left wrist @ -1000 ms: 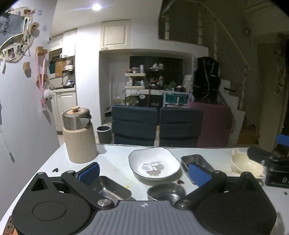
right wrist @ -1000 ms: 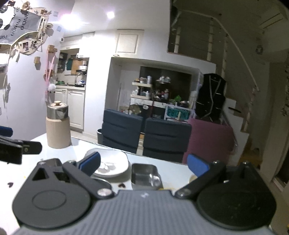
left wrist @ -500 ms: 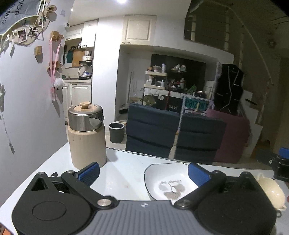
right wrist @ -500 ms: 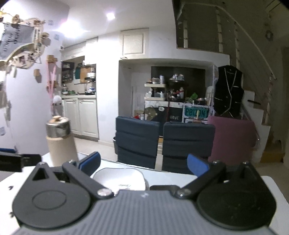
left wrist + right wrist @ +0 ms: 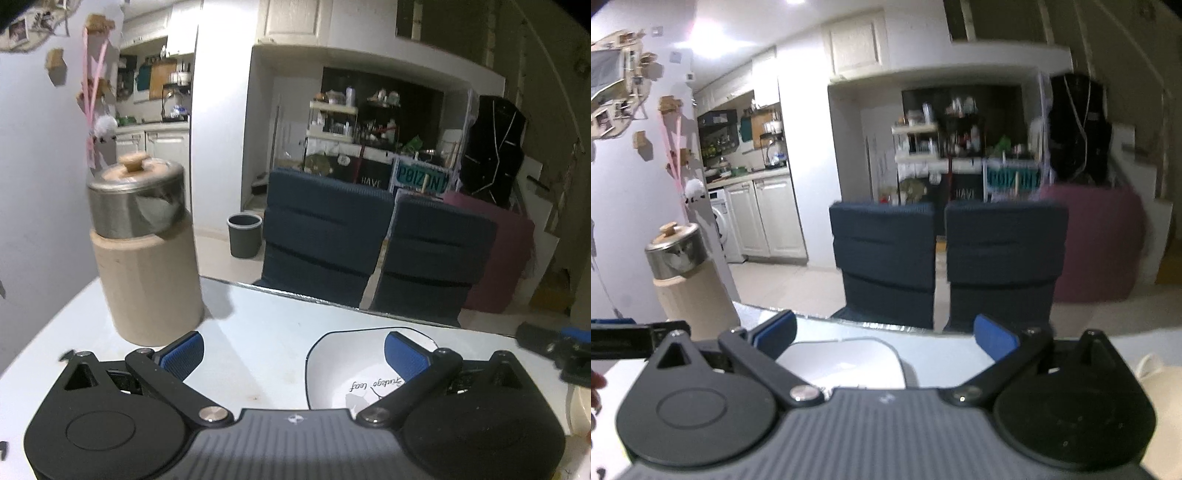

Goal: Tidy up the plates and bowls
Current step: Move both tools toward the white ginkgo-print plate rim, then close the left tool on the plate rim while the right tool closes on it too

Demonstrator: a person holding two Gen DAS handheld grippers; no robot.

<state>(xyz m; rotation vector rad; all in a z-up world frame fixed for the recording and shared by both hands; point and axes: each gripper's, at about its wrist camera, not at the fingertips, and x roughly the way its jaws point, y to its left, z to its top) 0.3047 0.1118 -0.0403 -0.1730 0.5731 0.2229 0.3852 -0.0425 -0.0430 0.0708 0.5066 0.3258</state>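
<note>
The white plate [image 5: 343,373] lies on the surface [image 5: 258,343] near the left tool [image 5: 293,349]; both that and the right tool [image 5: 884,334] gape wide, empty. Probably glazed ceramic, it looks stiff, slippery and breakable, best pinched at its raised rim.

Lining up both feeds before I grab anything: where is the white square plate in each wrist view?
Left wrist: white square plate lower right, under the right fingertip.
Right wrist: plate low centre, between the fingers, blurred.
Shared landmark: beige canister, left in both.
</note>
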